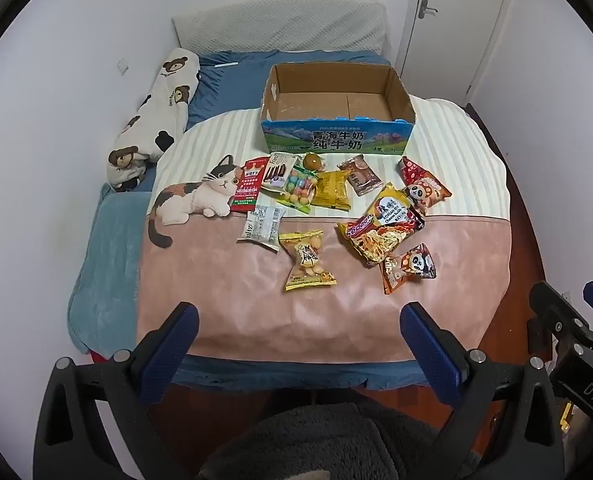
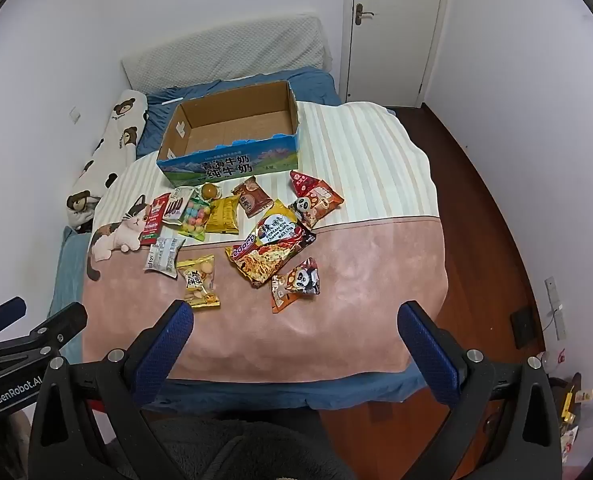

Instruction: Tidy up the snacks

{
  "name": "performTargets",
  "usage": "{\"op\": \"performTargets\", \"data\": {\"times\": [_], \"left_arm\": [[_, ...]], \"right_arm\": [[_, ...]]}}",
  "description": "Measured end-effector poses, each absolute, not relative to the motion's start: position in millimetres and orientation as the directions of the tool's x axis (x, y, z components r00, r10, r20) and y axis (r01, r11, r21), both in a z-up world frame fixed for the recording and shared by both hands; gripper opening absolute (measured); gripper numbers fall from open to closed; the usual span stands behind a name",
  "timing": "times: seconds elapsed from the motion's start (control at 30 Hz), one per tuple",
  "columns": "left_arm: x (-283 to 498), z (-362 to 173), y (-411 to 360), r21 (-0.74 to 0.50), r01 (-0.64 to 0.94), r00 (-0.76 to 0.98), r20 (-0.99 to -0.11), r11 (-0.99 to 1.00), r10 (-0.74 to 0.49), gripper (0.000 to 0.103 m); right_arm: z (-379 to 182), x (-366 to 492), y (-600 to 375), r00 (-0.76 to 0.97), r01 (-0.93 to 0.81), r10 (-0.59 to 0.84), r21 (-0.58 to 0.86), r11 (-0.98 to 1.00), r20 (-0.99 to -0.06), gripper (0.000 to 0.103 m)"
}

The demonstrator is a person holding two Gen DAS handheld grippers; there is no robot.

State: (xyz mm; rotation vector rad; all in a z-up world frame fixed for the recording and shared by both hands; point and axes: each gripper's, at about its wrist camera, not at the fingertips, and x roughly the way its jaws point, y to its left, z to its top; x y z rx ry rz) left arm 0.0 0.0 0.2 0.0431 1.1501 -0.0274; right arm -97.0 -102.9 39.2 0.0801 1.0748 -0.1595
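Left gripper (image 1: 298, 322): hanging above the near edge of the bed, blue-padded fingers (image 1: 172, 344) spread wide, holding nothing.
Right gripper (image 2: 294, 320): hovering beside it over the same near edge, jaws likewise standing wide apart and gripping nothing.
Milk carton box (image 1: 400, 92): sitting open-topped toward the far edge of the striped part of the blanket (image 1: 236, 300), its cardboard floor showing bare.
Snacks: lying loose on the blanket in front of the box, none inside it.
Far row: a red sachet (image 1: 249, 184) touching the printed cat (image 1: 200, 196), then a chocolate-stick pack (image 1: 277, 172), a bag of coloured balls (image 1: 298, 191), an orange jelly cup (image 1: 311, 161), a yellow packet (image 1: 332, 190) and a brown packet (image 1: 359, 174).
Right cluster: a red triangular pack (image 1: 410, 168), a panda biscuit bag (image 1: 426, 192), and a Korean noodle packet (image 1: 392, 210) overlapping a second noodle packet (image 1: 370, 242).
Near row: a white wafer pack (image 1: 262, 226), a yellow biscuit bag (image 1: 307, 260) and another panda bag (image 1: 410, 268), lying on the pink part closest to the grippers.
Bear pillow (image 1: 156, 116): lying along the left edge of the bed.
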Motion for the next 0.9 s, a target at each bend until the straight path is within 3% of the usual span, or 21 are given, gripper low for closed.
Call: {"op": "performTargets", "data": {"times": [0.9], "left_arm": [[11,6,-2,-0.012,0.039,0.417,-0.908,0.999,-0.027,0.103]], "right_arm": [[43,-92,-99,0.482,0.162,-0.087,-0.009,0.987,-0.872,0.103]]}}
